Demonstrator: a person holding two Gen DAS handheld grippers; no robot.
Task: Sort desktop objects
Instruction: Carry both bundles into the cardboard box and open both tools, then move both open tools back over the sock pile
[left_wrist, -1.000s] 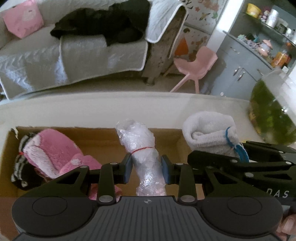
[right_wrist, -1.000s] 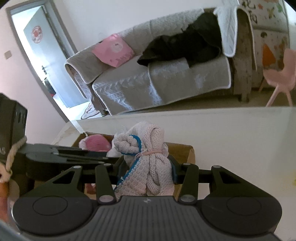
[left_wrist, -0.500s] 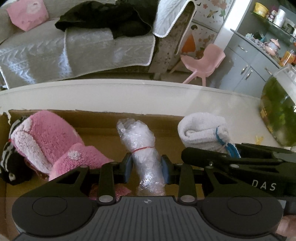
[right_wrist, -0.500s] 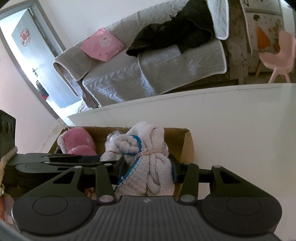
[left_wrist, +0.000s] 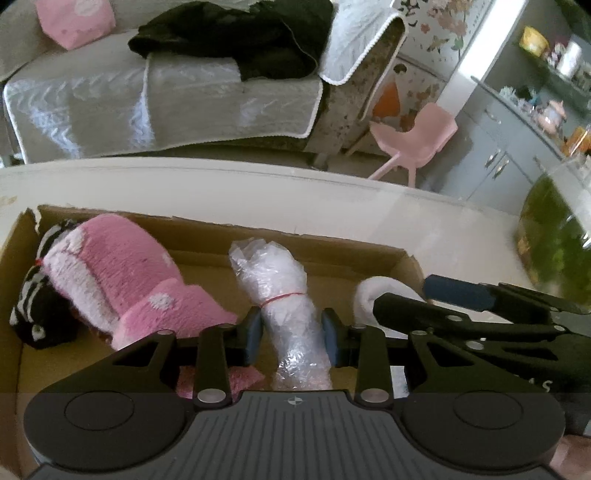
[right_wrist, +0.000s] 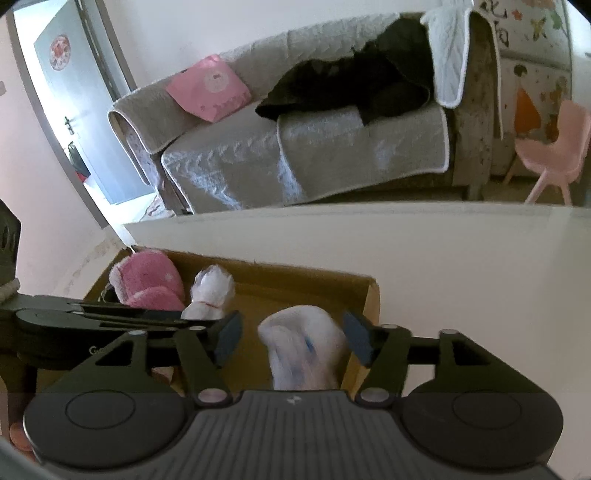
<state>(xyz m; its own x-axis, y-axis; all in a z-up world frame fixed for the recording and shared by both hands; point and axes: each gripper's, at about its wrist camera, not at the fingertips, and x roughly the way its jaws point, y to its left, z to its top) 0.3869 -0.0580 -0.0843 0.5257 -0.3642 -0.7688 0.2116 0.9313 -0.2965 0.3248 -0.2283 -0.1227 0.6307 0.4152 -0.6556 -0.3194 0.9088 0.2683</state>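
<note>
The plastic bundle (left_wrist: 284, 314) sits in the middle of the cardboard box (left_wrist: 303, 245), with pink fluffy socks (left_wrist: 122, 273) to its left. The left claw (left_wrist: 290, 334) has just been opening a little, and its pads are barely off the bundle's sides now. It looks light, soft and slippery, so grab near the red band. The right claw (right_wrist: 291, 338) has just opened wide, and the white sock roll (right_wrist: 304, 347) sits loose between its jaws at the box's right end.
</note>
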